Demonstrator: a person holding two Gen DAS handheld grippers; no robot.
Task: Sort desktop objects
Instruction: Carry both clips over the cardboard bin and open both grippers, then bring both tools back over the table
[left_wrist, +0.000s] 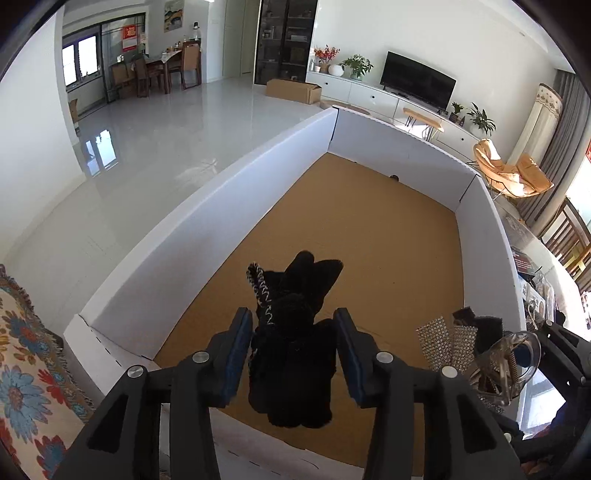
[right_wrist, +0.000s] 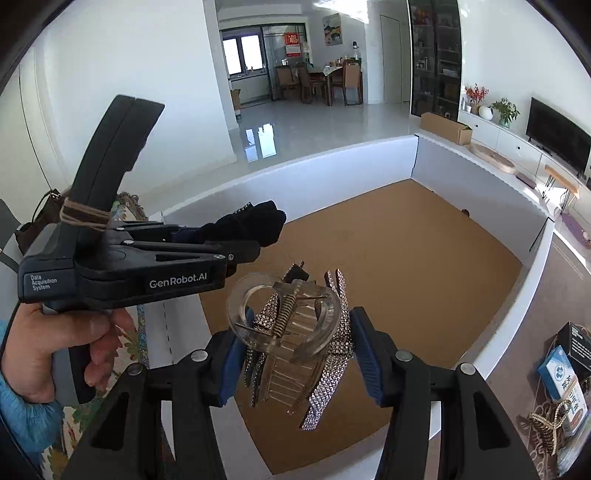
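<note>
Both views are bright with daylight and mostly sharp. In the left wrist view the window (left_wrist: 79, 59) at ten o'clock is blown out white, and the glossy floor (left_wrist: 147, 147) throws back pale glare patches at nine to ten o'clock. The right wrist view repeats this: a white window (right_wrist: 245, 55) at twelve o'clock, with glare on the floor below it. Fisheye distortion bends straight lines hard toward the rims, and dark vignette fills the corners. The black cloth (left_wrist: 291, 350) shows almost no detail.
</note>
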